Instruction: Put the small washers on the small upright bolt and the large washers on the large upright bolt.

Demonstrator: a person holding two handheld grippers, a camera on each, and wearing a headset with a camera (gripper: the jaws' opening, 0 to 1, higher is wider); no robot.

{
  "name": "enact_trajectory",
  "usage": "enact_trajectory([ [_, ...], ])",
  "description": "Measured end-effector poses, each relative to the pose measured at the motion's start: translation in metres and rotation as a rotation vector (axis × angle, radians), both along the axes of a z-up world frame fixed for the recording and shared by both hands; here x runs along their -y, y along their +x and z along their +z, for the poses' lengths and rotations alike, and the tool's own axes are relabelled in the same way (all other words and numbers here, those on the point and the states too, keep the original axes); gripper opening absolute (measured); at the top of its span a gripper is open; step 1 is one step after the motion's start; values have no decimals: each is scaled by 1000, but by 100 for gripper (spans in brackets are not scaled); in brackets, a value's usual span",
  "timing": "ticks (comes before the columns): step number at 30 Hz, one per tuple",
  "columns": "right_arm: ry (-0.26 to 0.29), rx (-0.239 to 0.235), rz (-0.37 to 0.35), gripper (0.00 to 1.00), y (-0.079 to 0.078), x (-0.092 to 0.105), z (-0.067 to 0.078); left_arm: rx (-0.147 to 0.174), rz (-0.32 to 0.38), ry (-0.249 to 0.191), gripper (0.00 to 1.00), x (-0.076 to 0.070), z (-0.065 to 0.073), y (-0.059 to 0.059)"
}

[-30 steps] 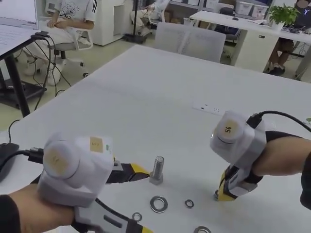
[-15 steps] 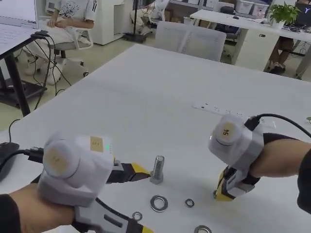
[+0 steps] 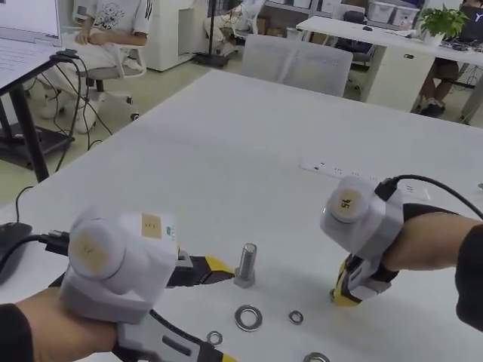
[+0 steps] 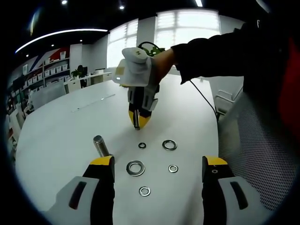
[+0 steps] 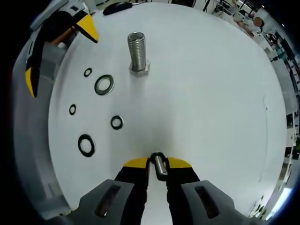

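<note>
The head view looks forward and down from above the near edge of the broad white tabletop (image 3: 249, 151). The left gripper view skims low across it; the right gripper view looks steeply down, close. All three share the large upright threaded steel bolt (image 3: 246, 262).

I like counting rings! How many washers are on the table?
5. Two large washers and three small washers lie loose on the table near the large bolt. None looks hidden.
</note>
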State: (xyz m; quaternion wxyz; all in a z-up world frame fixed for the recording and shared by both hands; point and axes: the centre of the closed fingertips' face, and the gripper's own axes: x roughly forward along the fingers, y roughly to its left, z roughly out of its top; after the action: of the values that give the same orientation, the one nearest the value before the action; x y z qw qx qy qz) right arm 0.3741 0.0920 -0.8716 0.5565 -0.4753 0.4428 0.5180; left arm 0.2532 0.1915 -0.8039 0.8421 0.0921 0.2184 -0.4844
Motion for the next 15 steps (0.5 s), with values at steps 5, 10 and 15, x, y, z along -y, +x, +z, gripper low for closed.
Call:
enact_trajectory([
  [5,-4,-3,0,18,0,1,-1,-3,0,3,76,0,-1,-1],
  [10,-1,-7,-11,21,0,5,0,-4,-1,4,76,1,0,-1],
  [15,8,-16,-32,23,-1,12,2,-2,-1,5,76,0,0,-1],
])
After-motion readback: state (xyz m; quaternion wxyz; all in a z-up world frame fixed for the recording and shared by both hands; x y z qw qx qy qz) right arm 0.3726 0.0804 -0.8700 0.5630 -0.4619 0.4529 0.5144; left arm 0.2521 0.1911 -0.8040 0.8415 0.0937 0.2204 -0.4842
